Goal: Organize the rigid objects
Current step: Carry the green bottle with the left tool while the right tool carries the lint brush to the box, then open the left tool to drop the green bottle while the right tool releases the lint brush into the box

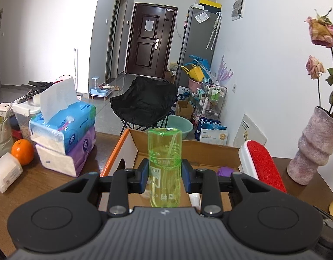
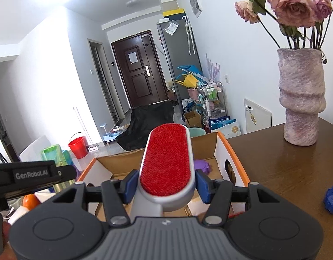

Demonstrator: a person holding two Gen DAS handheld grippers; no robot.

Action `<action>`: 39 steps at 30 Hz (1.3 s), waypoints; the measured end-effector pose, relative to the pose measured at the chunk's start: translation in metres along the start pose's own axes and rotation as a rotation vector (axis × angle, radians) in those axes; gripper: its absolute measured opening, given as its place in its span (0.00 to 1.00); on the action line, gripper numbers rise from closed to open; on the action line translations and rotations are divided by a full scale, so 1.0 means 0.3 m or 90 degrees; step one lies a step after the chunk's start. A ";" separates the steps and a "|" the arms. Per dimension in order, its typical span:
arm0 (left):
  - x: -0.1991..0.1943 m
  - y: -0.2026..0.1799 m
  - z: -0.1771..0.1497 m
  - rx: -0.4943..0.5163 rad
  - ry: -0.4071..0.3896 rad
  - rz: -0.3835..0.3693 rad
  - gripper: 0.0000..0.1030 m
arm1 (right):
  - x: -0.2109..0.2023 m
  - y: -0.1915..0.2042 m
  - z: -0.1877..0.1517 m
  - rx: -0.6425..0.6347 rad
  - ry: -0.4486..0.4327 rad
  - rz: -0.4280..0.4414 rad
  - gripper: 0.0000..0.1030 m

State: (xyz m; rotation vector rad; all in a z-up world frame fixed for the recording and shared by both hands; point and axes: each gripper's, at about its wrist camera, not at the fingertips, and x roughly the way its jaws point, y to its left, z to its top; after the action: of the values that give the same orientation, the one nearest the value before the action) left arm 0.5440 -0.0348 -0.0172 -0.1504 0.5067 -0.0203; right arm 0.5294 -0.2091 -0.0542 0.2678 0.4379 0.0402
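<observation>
Left hand-held gripper clamps green bottle, right hand-held gripper clamps lint brush; only right view shows blue cap.

A translucent green plastic bottle stands upright above an open orange-edged cardboard box; a red-faced white lint brush tilts above it.

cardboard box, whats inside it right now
A purple lid-like thing lies near the far wall of the cardboard box. The lint brush and gripper cover most of the floor.
</observation>
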 end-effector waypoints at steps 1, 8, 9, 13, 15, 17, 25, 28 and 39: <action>0.011 0.001 0.005 0.000 0.000 0.001 0.31 | 0.014 -0.002 0.006 0.003 0.000 0.001 0.53; 0.090 0.011 0.034 -0.005 0.007 0.008 0.31 | 0.102 -0.008 0.041 0.013 0.005 -0.001 0.53; 0.101 0.013 0.039 -0.006 0.007 0.010 0.31 | 0.114 -0.009 0.046 0.015 0.005 -0.001 0.53; 0.139 0.016 0.051 -0.008 0.012 0.016 0.31 | 0.163 -0.015 0.067 0.022 0.004 -0.007 0.54; 0.161 0.016 0.056 -0.007 0.017 0.020 0.31 | 0.190 -0.018 0.073 0.025 0.007 -0.010 0.54; 0.180 0.014 0.056 -0.004 0.023 0.025 0.31 | 0.220 -0.028 0.079 0.027 0.014 -0.013 0.53; 0.253 0.010 0.042 0.019 0.049 0.029 0.47 | 0.344 -0.053 0.089 0.016 0.050 -0.039 0.55; 0.243 0.004 0.036 0.033 0.031 0.045 0.91 | 0.363 -0.063 0.086 0.012 0.063 -0.063 0.71; 0.216 0.085 0.050 0.008 0.032 0.082 1.00 | 0.309 -0.093 0.091 -0.021 0.034 -0.107 1.00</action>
State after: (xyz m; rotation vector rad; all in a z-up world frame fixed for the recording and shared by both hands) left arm 0.6075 -0.0111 -0.0394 -0.1046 0.5661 0.0990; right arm 0.6245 -0.2339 -0.0762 0.1967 0.5109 -0.1106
